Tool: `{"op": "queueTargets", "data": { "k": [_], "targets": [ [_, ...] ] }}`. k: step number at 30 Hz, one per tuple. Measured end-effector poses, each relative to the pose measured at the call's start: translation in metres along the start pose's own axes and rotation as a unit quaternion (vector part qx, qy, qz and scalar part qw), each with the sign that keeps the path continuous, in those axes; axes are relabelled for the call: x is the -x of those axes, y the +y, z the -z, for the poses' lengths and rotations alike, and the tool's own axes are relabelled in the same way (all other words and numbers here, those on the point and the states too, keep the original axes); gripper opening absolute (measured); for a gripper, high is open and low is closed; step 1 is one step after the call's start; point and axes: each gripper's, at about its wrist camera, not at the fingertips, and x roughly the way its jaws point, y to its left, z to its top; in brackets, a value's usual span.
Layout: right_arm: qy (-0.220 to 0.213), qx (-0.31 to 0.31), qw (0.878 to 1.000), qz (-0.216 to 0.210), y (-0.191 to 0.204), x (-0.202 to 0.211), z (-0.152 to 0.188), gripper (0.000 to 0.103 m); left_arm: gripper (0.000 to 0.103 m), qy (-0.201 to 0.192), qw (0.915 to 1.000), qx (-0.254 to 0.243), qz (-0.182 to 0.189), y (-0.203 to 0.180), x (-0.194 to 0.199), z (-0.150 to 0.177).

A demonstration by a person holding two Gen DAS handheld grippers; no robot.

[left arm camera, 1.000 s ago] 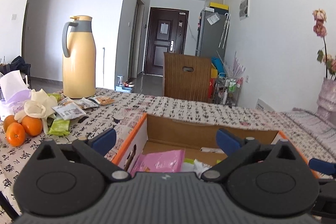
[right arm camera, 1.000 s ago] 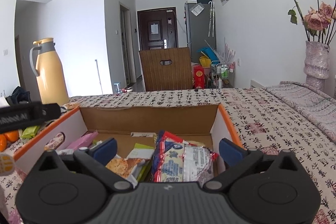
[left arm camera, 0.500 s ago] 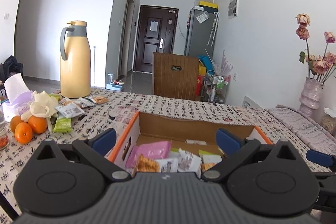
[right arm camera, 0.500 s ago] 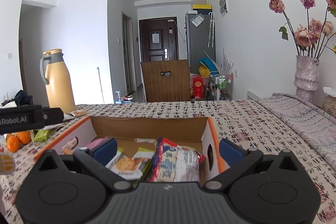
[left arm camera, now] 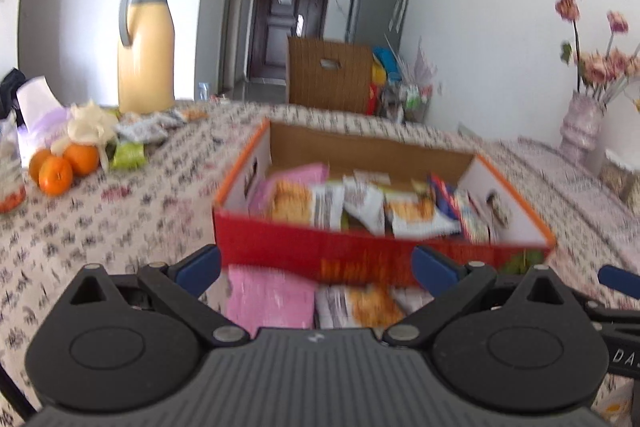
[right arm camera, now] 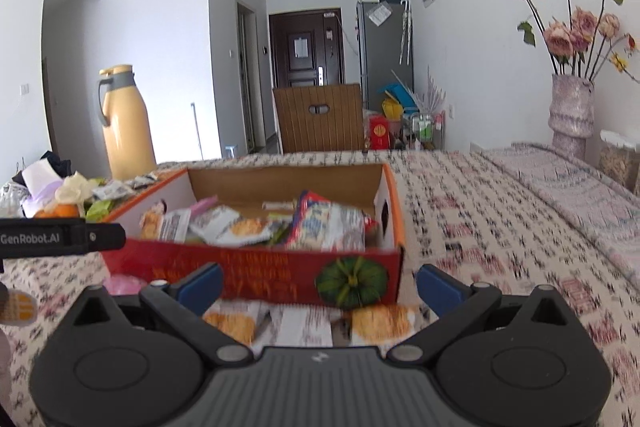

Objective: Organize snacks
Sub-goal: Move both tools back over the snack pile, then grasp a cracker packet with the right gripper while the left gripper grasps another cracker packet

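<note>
A red and orange cardboard box [left arm camera: 360, 251] [right arm camera: 256, 275] sits on the patterned tablecloth, filled with several snack packets [left arm camera: 360, 203] [right arm camera: 316, 223]. In front of it lie a pink packet [left arm camera: 268, 299] and orange-and-white packets [left arm camera: 360, 307] [right arm camera: 236, 323]. My left gripper [left arm camera: 316, 267] is open, hovering just in front of the box above the pink packet, holding nothing. My right gripper [right arm camera: 320, 285] is open too, before the box's right front corner, over the loose packets. More packets [left arm camera: 140, 131] lie near the thermos.
A yellow thermos [left arm camera: 146, 47] stands at the back left, with oranges [left arm camera: 64, 167], a tissue pack [left arm camera: 40, 115] and a green packet [left arm camera: 128, 155] nearby. A vase of dried roses [right arm camera: 572, 111] stands at the right. The left gripper's body [right arm camera: 60, 237] shows at the left of the right wrist view.
Both grippers have pulled back and risen from over the box; its red front wall and the packets lying in front of it have come into view. Both stayed open.
</note>
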Motion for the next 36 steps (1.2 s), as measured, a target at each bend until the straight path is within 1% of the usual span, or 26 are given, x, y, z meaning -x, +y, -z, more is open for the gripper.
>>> {"op": "queueTargets", "data": {
  "k": [6,11,13,15,17,18,19,23,25,26,27,28,30,31,36],
  "targets": [
    [0.026,-0.015,1.0,0.0,-0.009,0.007,0.023,0.103,0.103,0.052,0.9984,-0.022,0.004,-0.005,-0.005,0.032],
    [0.037,-0.021,0.999,0.003,-0.014,0.011,0.032,0.103,0.103,0.086,0.9957,-0.029,-0.018,-0.01,-0.019,0.049],
    [0.039,-0.022,0.999,0.003,-0.015,0.013,0.035,0.103,0.103,0.091,0.9949,-0.031,-0.03,-0.012,-0.022,0.053],
    [0.042,-0.023,0.999,0.001,-0.015,0.014,0.038,0.103,0.103,0.091,0.9948,-0.031,-0.034,-0.013,-0.023,0.054],
    [0.047,-0.023,0.999,0.001,-0.016,0.014,0.041,0.103,0.1,0.091,0.9946,-0.032,-0.038,-0.014,-0.023,0.054],
    [0.049,-0.024,0.999,0.001,-0.017,0.014,0.042,0.103,0.097,0.092,0.9944,-0.034,-0.039,-0.015,-0.023,0.055],
    [0.051,-0.025,0.998,0.0,-0.017,0.013,0.043,0.103,0.09,0.094,0.9942,-0.035,-0.038,-0.015,-0.023,0.056],
    [0.054,-0.026,0.998,-0.002,-0.017,0.013,0.046,0.103,0.084,0.091,0.9937,-0.047,-0.044,-0.022,-0.021,0.06],
    [0.055,-0.026,0.998,-0.003,-0.016,0.013,0.047,0.103,0.072,0.088,0.994,-0.051,-0.038,-0.025,-0.018,0.061],
    [0.055,-0.026,0.998,-0.004,-0.016,0.013,0.046,0.103,0.069,0.087,0.9942,-0.054,-0.035,-0.026,-0.017,0.061],
    [0.055,-0.026,0.998,-0.004,-0.016,0.013,0.047,0.103,0.057,0.085,0.9944,-0.056,-0.03,-0.027,-0.016,0.061],
    [0.056,-0.026,0.998,-0.005,-0.016,0.013,0.047,0.103,0.053,0.082,0.9948,-0.058,-0.019,-0.028,-0.014,0.061],
    [0.057,-0.026,0.998,-0.005,-0.016,0.013,0.047,0.103,0.052,0.078,0.9954,-0.054,-0.007,-0.028,-0.011,0.063],
    [0.058,-0.026,0.998,-0.005,-0.016,0.013,0.048,0.103,0.047,0.074,0.9956,-0.057,-0.005,-0.028,-0.01,0.065],
    [0.061,-0.026,0.998,-0.004,-0.017,0.012,0.05,0.103,0.042,0.065,0.9961,-0.059,0.01,-0.025,-0.001,0.068]
  ]
}}
